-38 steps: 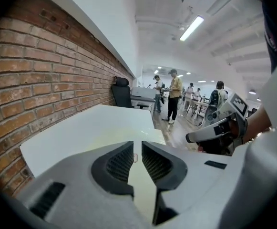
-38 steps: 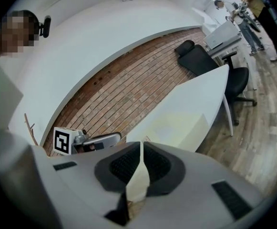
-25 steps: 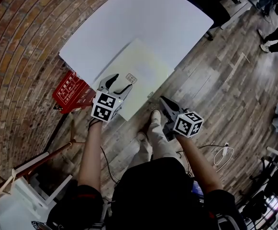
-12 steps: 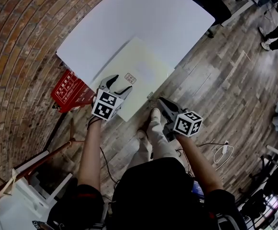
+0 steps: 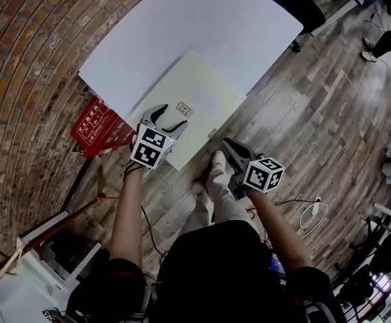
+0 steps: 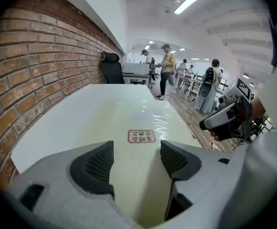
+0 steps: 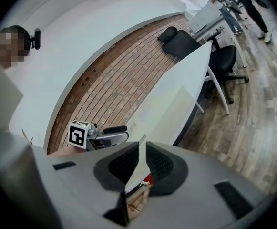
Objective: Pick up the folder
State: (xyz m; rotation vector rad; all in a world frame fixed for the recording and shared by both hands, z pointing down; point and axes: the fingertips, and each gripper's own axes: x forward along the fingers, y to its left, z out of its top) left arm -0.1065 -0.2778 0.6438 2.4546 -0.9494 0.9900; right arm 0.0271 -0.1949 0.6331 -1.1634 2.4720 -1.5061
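The left tongs [image 6: 135, 147] stood wide apart with nothing between them, hanging low over the near part of the folder [image 5: 196, 98]. Just beyond their tips lay the folder's red-bordered label [image 6: 141, 136]. The left cube [image 5: 149, 148] sat past the folder's near edge, toward the person.

The right tongs [image 7: 142, 148] were drawn almost together, only a slit between the pads, and nothing was caught in it. They were off the counter [image 5: 202, 25], over the floor [image 5: 316, 113], near the folder's near right corner but apart from it. They pointed across toward the left tongs. The right cube [image 5: 262, 174] sat behind them, by the person's knee.

The folder, pale cream, lay flat on the white counter at its near edge, and that edge seemed to jut a little past the counter's rim. Neither pair of tongs touched it.

Beyond that, the counter's left side ran along a brick wall [image 5: 27, 79]. A red box [image 5: 97, 128] sat low at the counter's near left corner. The person's shoes [image 5: 217, 165] stood on the wood floor just below the folder. A black chair [image 7: 221, 58] stood at the counter's far end, and several people [image 6: 168, 66] were in the room farther off.
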